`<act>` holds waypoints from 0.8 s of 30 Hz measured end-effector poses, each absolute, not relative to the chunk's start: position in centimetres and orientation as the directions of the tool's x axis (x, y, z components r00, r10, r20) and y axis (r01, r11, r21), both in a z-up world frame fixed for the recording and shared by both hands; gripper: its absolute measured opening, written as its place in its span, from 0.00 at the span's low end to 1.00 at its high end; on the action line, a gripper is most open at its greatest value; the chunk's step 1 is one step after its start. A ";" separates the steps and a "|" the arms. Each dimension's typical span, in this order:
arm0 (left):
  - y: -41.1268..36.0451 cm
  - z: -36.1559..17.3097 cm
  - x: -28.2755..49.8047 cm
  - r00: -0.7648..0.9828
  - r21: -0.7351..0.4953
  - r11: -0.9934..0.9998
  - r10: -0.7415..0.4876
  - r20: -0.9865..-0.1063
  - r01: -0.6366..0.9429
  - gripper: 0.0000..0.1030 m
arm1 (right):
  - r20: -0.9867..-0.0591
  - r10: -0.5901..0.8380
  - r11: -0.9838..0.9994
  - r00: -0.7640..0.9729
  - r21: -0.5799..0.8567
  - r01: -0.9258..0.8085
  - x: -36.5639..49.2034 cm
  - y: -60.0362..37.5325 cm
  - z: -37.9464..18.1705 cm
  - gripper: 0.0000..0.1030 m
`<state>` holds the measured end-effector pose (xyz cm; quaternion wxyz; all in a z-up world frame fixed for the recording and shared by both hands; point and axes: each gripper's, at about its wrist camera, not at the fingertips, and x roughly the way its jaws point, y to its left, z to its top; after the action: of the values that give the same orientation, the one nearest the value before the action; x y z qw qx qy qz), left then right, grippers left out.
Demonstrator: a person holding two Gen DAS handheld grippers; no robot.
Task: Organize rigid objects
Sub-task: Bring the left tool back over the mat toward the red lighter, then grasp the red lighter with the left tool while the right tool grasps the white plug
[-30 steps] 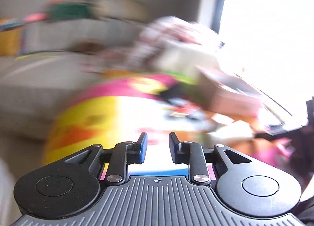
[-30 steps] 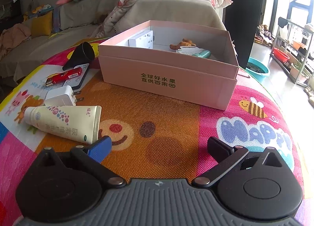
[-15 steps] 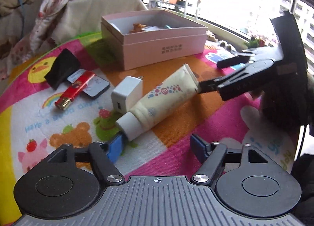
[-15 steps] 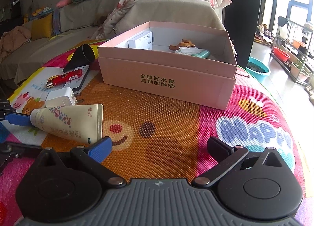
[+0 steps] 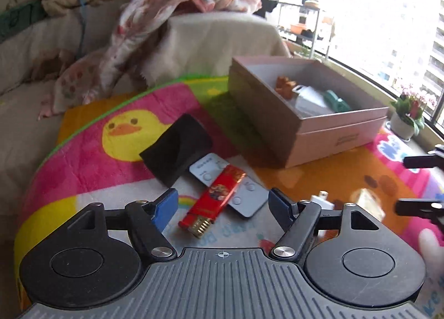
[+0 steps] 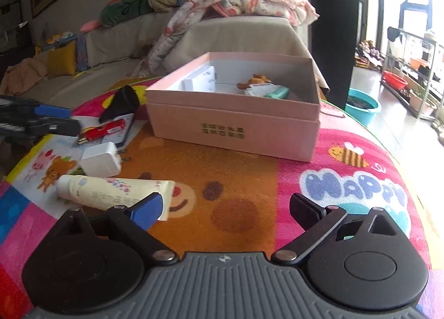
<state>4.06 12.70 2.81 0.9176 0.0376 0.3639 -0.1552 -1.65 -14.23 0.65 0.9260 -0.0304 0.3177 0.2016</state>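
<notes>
My left gripper [image 5: 223,208] is open and empty, its fingers either side of a red lighter [image 5: 213,199] that lies on a grey remote [image 5: 244,197] beside a black pouch [image 5: 177,149]. It shows at the left edge of the right wrist view [image 6: 41,122]. A pink box [image 5: 333,130] holds a white box, an orange toy and a teal item. My right gripper [image 6: 224,208] is open and empty above the mat. A cream tube [image 6: 111,191], a white charger [image 6: 101,159], the lighter [image 6: 101,131] and the box [image 6: 236,127] lie ahead of it.
A colourful play mat [image 6: 347,185] covers the table. A sofa with a blanket [image 5: 180,14] stands behind. A potted plant [image 5: 408,116] sits by the window. A teal basin [image 6: 360,105] and a shelf stand on the floor at the right.
My left gripper has swung left from the tube and charger to the red lighter and stays open. My right gripper has hardly moved.
</notes>
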 end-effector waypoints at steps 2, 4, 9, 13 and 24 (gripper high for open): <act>12.8 1.6 5.4 0.681 -0.046 0.948 -0.260 -0.684 0.316 0.61 | -0.569 0.404 0.887 0.716 0.051 -0.460 -2.2 -12.6 1.9 0.96; 13.2 1.4 5.8 0.673 -0.101 0.935 -0.316 -0.668 0.339 0.39 | -0.548 0.436 0.864 0.713 0.032 -0.503 -2.1 -11.0 2.7 0.96; 13.9 1.4 4.1 0.643 -0.144 0.909 -0.382 -0.664 0.391 0.26 | -0.595 0.502 0.790 0.627 0.020 -0.613 0.4 -5.6 2.2 0.95; 15.0 1.2 2.6 0.645 -0.177 0.909 -0.395 -0.654 0.377 0.25 | -0.677 0.472 0.770 0.565 0.005 -0.638 2.6 -2.3 -0.1 0.74; 10.2 3.9 -3.6 0.659 -0.057 0.862 -0.425 -0.621 0.503 0.25 | -0.605 0.415 0.821 0.680 -0.073 -0.566 -2.9 -8.7 3.7 0.58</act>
<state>-3.61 10.23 3.92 0.9087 0.0598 0.3247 -0.2555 -2.94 -8.75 3.66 0.9075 -0.1281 0.2952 0.2701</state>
